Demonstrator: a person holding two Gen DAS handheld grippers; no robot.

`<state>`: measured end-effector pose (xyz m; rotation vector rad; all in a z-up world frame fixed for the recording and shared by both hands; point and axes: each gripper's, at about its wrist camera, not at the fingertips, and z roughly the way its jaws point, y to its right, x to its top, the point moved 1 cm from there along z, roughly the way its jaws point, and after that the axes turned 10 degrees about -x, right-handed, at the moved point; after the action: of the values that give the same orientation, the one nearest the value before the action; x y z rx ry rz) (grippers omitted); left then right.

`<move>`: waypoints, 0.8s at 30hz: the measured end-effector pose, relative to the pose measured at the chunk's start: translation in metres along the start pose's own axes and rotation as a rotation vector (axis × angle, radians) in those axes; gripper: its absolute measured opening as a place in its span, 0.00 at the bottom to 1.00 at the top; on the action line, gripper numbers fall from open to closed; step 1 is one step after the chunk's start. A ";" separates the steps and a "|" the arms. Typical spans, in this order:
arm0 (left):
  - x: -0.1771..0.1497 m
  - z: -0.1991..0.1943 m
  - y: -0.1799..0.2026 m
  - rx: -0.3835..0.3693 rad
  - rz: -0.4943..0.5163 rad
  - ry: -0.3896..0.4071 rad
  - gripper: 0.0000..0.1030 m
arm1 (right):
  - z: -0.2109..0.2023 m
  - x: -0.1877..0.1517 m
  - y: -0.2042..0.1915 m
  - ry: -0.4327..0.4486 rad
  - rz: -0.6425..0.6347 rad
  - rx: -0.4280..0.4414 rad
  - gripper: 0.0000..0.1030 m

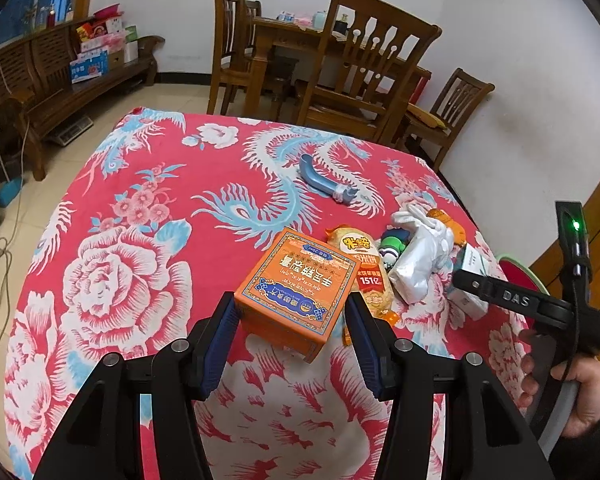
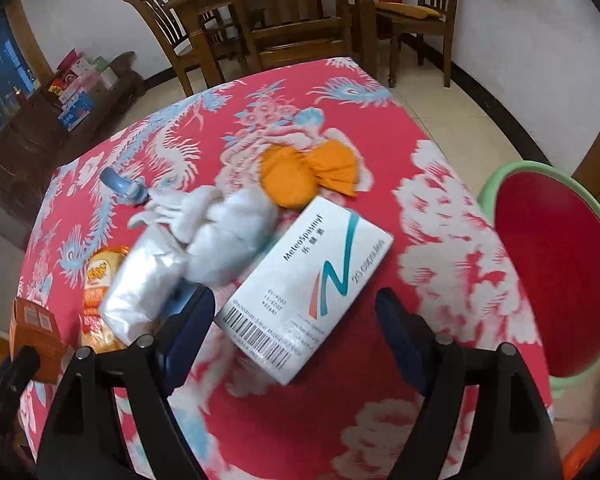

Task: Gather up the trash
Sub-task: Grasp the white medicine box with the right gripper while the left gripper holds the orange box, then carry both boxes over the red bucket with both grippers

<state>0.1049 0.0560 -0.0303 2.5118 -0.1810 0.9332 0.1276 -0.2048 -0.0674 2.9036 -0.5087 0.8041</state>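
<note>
My left gripper (image 1: 291, 302) is shut on an orange box (image 1: 300, 292), which is tilted just above the red floral tablecloth (image 1: 140, 248). My right gripper (image 2: 294, 298) stands open over a white medicine box (image 2: 312, 284) lying flat on the cloth; the right pad is well clear of it. Beside that box lie a white plastic bag (image 2: 204, 248), an orange wrapper (image 2: 308, 176), a yellow snack packet (image 1: 360, 264) and a blue plastic piece (image 1: 324, 180). In the right wrist view the orange box (image 2: 32, 332) shows at the far left.
A green-rimmed bin with a red inside (image 2: 556, 264) stands off the table's right edge. Wooden chairs (image 1: 364, 72) and a dining table stand beyond the far edge. A bench with boxes (image 1: 92, 60) lines the left wall. A person's hand (image 1: 580, 396) holds the right gripper.
</note>
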 end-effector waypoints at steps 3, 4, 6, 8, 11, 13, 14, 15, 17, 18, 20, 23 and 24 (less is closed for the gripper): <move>0.000 0.000 0.002 0.000 0.004 -0.001 0.54 | -0.005 -0.004 0.019 0.006 -0.004 -0.026 0.79; 0.000 0.000 0.003 0.000 0.006 -0.001 0.54 | -0.006 -0.005 0.024 0.008 -0.001 -0.033 0.79; 0.000 0.001 0.004 -0.001 0.010 -0.001 0.54 | -0.007 -0.008 0.038 0.001 0.015 -0.039 0.79; 0.001 0.001 0.006 0.000 0.013 -0.002 0.54 | -0.009 -0.009 0.047 -0.005 0.029 -0.037 0.79; 0.002 0.003 0.010 0.001 0.010 -0.003 0.54 | -0.011 -0.006 0.047 -0.002 0.034 -0.028 0.79; 0.002 0.005 0.012 -0.002 0.008 -0.005 0.54 | -0.010 -0.003 0.042 0.002 0.028 -0.036 0.79; 0.002 0.005 0.014 -0.002 0.009 -0.007 0.54 | -0.009 -0.002 0.039 0.004 0.023 -0.042 0.79; 0.002 0.006 0.016 -0.002 0.012 -0.009 0.54 | -0.006 -0.001 0.035 0.004 0.016 -0.051 0.79; 0.002 0.006 0.019 -0.002 0.016 -0.010 0.54 | 0.003 0.000 0.029 -0.011 0.007 -0.074 0.80; 0.002 0.006 0.021 -0.004 0.018 -0.010 0.54 | 0.003 0.001 0.027 0.006 -0.002 -0.092 0.78; 0.002 0.005 0.024 -0.007 0.021 -0.009 0.54 | 0.003 0.000 0.024 0.018 -0.018 -0.127 0.67; 0.001 0.003 0.031 -0.010 0.035 -0.008 0.54 | -0.002 -0.003 0.026 0.029 -0.024 -0.079 0.53; 0.001 0.003 0.033 -0.011 0.039 -0.009 0.54 | -0.004 -0.004 0.027 0.029 -0.027 -0.063 0.52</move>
<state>0.0987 0.0249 -0.0197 2.5112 -0.2375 0.9336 0.1131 -0.2283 -0.0667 2.8313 -0.4823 0.8105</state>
